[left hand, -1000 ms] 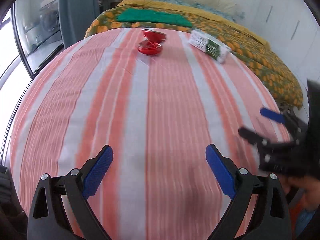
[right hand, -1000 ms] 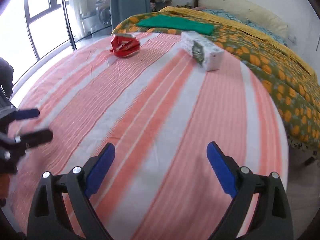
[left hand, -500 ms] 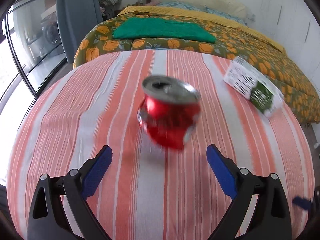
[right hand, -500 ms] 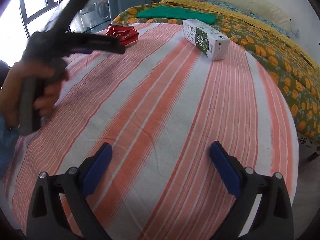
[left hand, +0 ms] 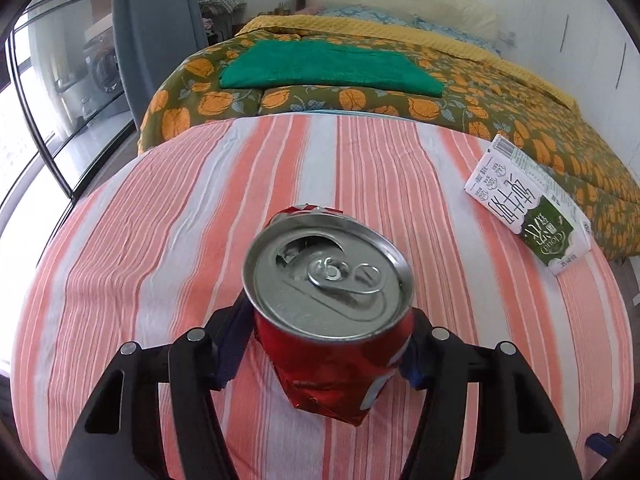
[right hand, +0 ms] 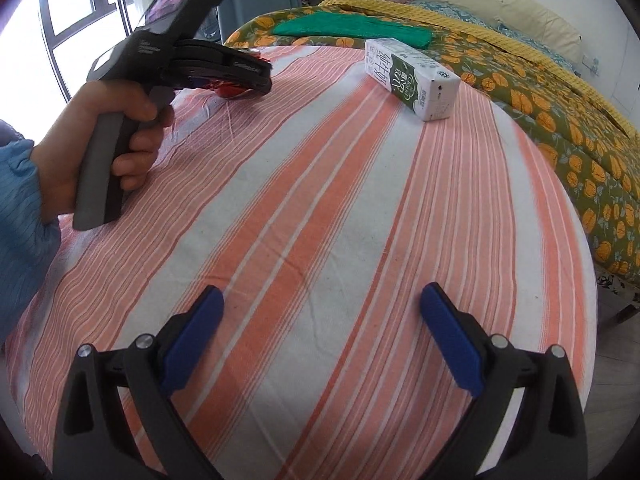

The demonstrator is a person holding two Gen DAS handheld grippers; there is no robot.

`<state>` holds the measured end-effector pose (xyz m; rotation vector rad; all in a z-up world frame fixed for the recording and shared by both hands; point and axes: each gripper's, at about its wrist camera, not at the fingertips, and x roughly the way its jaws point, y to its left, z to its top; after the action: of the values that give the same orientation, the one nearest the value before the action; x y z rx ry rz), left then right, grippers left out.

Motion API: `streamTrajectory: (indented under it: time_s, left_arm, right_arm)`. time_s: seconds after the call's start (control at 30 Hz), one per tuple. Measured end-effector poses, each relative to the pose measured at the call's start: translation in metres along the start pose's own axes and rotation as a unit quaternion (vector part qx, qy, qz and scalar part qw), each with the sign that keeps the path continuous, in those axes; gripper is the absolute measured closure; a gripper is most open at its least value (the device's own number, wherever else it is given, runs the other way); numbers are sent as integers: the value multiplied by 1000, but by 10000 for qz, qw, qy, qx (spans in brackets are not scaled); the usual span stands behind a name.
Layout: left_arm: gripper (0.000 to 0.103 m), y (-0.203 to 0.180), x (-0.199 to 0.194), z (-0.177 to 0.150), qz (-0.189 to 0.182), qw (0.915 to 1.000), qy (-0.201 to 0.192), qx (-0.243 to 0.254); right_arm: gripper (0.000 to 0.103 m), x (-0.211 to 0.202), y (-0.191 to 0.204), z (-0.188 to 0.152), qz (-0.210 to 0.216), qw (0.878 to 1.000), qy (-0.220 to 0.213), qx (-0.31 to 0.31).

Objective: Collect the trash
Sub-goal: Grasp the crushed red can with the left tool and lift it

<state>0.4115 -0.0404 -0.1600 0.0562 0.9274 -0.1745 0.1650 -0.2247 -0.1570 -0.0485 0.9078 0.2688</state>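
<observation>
Two risks: left gripper (left hand: 326,348), jaws just closing onto the crumpled red can (left hand: 332,320), may slip on dented metal; right gripper (right hand: 320,336) gapes empty.

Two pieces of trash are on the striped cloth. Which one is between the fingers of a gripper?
The crushed red can: the left gripper has just been closing, its pads against the can's sides. The milk carton lies untouched; the right gripper holds nothing.

Trash on the striped desk

Crushed red can (left hand: 332,320) stands upright near the far left edge, opened top up; white-and-green carton (left hand: 528,212) lies flat toward the far right edge.
</observation>
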Motion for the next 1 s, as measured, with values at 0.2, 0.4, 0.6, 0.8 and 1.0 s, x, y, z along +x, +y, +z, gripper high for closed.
streamTrajectory:
  time_s: [0.2, 0.4, 0.6, 0.8, 1.0]
  left_arm:
    - [42, 9, -54, -52, -280, 9993, 156, 201]
    - [42, 11, -108, -125, -435, 9969, 230, 621]
    - [36, 13, -116, -153, -349, 9976, 156, 578]
    - [16, 10, -114, -156, -121, 9982, 164, 565]
    - [6, 14, -110, -155, -17, 9988, 261, 424]
  right_arm:
    - [7, 0, 0, 0, 1, 10000, -1, 0]
    - [7, -1, 0, -1, -27, 10000, -1, -9]
    - [7, -1, 0, -1, -38, 10000, -2, -14]
    - [7, -1, 0, -1, -38, 10000, -1, -15]
    - [7, -1, 0, -1, -41, 10000, -3, -16]
